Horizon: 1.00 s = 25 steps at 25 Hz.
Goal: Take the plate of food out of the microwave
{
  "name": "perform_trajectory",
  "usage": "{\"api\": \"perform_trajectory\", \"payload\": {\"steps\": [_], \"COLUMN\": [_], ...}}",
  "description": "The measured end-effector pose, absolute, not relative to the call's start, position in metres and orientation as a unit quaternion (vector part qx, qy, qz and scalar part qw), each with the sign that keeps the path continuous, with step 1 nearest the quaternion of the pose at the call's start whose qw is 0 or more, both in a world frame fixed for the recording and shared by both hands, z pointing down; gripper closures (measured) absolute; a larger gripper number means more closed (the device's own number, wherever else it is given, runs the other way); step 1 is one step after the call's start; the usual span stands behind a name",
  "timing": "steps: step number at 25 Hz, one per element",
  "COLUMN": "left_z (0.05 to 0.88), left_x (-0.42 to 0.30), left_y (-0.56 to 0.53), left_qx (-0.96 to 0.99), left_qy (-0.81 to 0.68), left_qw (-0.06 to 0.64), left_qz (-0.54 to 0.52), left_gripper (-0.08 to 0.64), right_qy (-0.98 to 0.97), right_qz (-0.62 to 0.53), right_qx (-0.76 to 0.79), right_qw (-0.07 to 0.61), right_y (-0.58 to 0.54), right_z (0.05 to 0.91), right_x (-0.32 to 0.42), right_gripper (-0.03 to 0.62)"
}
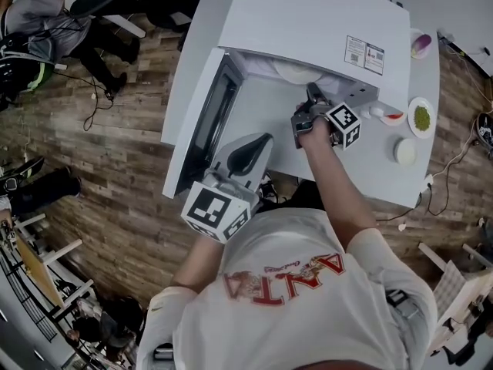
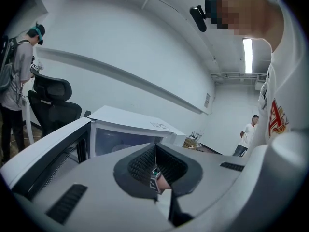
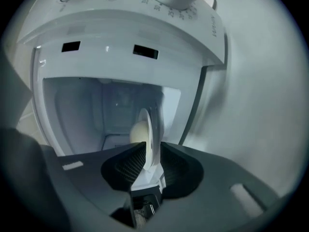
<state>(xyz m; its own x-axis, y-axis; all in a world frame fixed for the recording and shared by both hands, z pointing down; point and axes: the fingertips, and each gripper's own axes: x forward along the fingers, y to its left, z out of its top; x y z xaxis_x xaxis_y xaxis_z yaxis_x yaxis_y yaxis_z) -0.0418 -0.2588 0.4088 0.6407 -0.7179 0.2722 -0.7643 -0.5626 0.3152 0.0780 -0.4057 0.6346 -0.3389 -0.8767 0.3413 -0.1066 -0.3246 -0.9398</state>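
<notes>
The white microwave (image 1: 308, 14) stands on a white table with its door (image 1: 204, 118) swung open to the left. Inside the cavity lies a white plate (image 1: 296, 72). My right gripper (image 1: 310, 99) reaches into the opening. In the right gripper view the plate (image 3: 155, 129) shows edge-on with a pale lump of food (image 3: 139, 132) on it, and the right gripper (image 3: 152, 166) is shut on its rim. My left gripper (image 1: 258, 145) hangs in front of the door, shut and holding nothing. The left gripper view shows that gripper (image 2: 155, 151) facing the microwave (image 2: 130, 120).
On the table (image 1: 385, 176) right of the microwave sit a dish of green food (image 1: 421, 118), a white dish (image 1: 404, 151), a small dish with red (image 1: 391, 116) and a bowl (image 1: 420, 45). A person (image 1: 38, 21) and an office chair stand at far left.
</notes>
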Motion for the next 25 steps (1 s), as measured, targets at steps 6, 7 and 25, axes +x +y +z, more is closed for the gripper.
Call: {"api": "perform_trajectory", "payload": {"steps": [6, 7, 25], "left_z": [0.410, 0.409, 0.409], "left_x": [-0.038, -0.039, -0.041], "left_y": [-0.259, -0.259, -0.262], "left_qx": [0.884, 0.883, 0.894], "left_qy": [-0.415, -0.415, -0.392], "left_qw": [0.209, 0.210, 0.211], "left_qz": [0.057, 0.058, 0.058], "left_gripper": [0.551, 0.551, 0.551], "right_qy": [0.497, 0.498, 0.487], "right_qz": [-0.654, -0.654, -0.665], "right_qx": [-0.496, -0.494, -0.485], "right_qw": [0.283, 0.283, 0.294], "right_y": [-0.415, -0.416, -0.401], "right_z": [0.643, 0.643, 0.640], "right_x": [0.074, 0.073, 0.078], "right_gripper": [0.537, 0.546, 0.574]}}
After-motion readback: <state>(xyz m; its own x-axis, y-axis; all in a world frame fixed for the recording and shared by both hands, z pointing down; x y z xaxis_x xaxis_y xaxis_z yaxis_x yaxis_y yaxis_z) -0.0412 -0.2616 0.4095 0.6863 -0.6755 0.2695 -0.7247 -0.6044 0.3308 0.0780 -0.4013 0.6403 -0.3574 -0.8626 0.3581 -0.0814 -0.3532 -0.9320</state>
